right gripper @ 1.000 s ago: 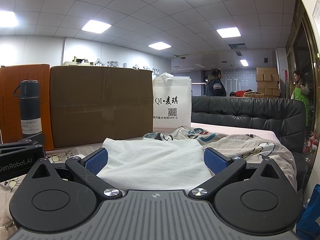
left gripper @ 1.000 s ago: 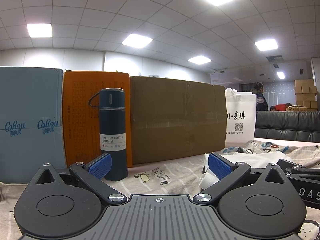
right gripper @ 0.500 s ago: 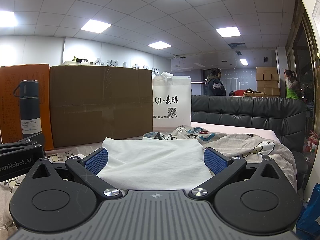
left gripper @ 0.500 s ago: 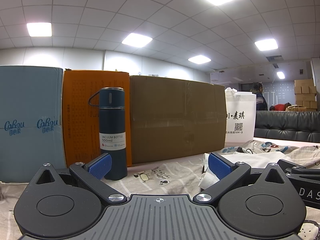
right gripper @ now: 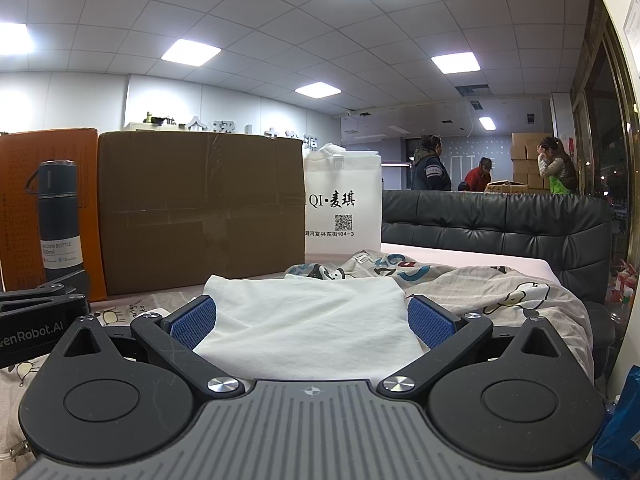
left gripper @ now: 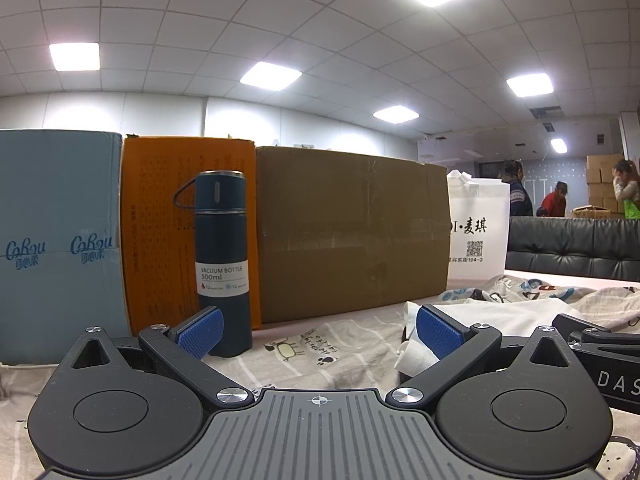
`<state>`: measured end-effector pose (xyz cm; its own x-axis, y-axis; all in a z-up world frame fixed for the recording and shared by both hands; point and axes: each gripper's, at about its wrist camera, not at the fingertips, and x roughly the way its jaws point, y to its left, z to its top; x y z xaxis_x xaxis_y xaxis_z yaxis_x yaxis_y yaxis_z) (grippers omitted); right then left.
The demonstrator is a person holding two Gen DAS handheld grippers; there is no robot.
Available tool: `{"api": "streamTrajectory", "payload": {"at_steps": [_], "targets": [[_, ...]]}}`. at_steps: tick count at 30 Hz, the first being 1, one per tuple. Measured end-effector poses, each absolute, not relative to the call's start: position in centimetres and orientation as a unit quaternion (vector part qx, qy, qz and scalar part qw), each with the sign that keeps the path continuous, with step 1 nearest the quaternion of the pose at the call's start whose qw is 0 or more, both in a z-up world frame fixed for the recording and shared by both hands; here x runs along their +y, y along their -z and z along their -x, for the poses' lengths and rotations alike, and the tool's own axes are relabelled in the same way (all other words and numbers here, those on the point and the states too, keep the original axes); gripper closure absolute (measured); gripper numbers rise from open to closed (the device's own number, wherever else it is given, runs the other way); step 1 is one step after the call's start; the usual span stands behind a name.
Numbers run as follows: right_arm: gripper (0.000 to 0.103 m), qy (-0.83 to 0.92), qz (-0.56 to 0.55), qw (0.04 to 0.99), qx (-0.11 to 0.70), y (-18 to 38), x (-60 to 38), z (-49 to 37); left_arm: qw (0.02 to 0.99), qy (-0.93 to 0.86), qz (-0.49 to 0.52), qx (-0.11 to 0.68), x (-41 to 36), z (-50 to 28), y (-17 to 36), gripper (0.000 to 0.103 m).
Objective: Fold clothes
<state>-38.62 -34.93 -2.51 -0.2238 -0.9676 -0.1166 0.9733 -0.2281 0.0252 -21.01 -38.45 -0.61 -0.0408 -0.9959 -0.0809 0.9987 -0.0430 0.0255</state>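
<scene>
Blue pads on the right gripper sit wide apart w/ nothing held; the white cloth lies flat between them on the printed sheet. The left gripper is also wide open & empty, low over the sheet; the cloth's edge is just beside its right pad, maybe touching, hard to tell. Behind stand a dark bottle, orange box, brown box & white bag.

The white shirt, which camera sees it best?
The right wrist view. There the white garment lies spread out between the open right gripper. The left wrist view catches only its edge behind the open left gripper's right finger.
</scene>
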Motion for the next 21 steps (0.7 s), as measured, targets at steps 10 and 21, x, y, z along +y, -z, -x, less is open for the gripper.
{"api": "streamTrajectory", "payload": {"at_steps": [10,21], "targets": [[0.0,0.782,-0.054,0.62,0.027,2.5,-34.93,38.61,0.691,0.721,-0.038,0.018,-38.4,21.06,0.61,0.0],[0.0,0.782,-0.055,0.62,0.029,2.52,-34.95,38.58,0.691,0.722,-0.038,0.018,-38.47,21.11,0.68,0.0]]}}
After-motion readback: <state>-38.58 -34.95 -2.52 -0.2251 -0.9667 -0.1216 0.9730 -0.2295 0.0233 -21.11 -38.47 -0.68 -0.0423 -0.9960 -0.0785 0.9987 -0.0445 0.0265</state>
